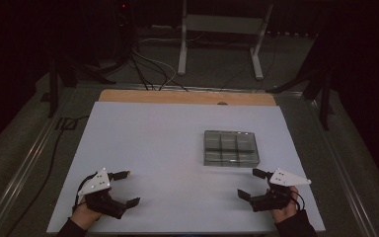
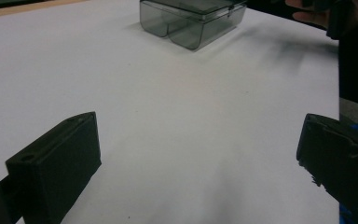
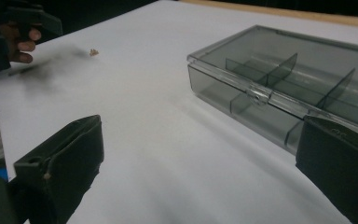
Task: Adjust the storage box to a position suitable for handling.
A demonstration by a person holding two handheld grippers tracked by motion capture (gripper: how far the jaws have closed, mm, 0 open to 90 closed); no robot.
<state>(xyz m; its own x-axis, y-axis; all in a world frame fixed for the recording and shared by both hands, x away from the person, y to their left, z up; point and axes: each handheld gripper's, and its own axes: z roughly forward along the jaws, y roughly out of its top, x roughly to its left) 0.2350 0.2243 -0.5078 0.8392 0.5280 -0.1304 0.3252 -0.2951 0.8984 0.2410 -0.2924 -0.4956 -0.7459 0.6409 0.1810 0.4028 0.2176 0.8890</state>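
Observation:
A clear grey plastic box (image 1: 231,148) with inner dividers lies on the white table cover (image 1: 168,143), right of centre, its lid down. My left gripper (image 1: 127,187) rests at the near left, open, with nothing between its jaws. My right gripper (image 1: 249,183) sits at the near right just in front of the box, also open and empty. In the left gripper view the gripper (image 2: 198,163) faces bare white surface, with the box (image 2: 191,18) far ahead. In the right gripper view the gripper (image 3: 200,168) is close to the box (image 3: 284,79), whose front latch (image 3: 258,95) faces it.
A tiny tan scrap (image 3: 93,52) lies on the cover near the other hand (image 3: 21,39). A strip of wooden table edge (image 1: 187,96) shows beyond the cover. A metal stand (image 1: 222,24) and cables (image 1: 148,69) are on the dark floor behind.

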